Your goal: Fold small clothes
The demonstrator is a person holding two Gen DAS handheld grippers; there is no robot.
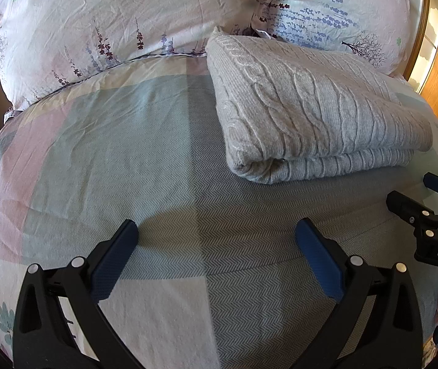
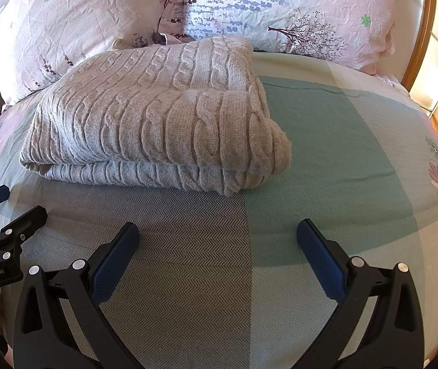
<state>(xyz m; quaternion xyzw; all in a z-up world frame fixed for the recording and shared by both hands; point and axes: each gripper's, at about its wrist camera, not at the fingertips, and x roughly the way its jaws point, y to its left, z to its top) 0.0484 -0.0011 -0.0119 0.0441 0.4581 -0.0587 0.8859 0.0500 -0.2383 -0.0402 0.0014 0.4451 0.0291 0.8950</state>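
Note:
A grey cable-knit sweater (image 1: 317, 110) lies folded in a thick rectangle on the bed, ahead and to the right in the left wrist view. In the right wrist view the sweater (image 2: 157, 117) is ahead and to the left. My left gripper (image 1: 215, 230) is open and empty, hovering over the bedspread short of the sweater. My right gripper (image 2: 217, 230) is open and empty, also short of the sweater. Each gripper shows in the other's view, the right gripper (image 1: 415, 193) at the right edge and the left gripper (image 2: 15, 203) at the left edge.
The bed has a checked pastel bedspread (image 1: 126, 160). Two floral pillows (image 1: 111, 21) (image 2: 280, 9) lie behind the sweater. A wooden headboard frame (image 2: 434, 70) stands at the far right.

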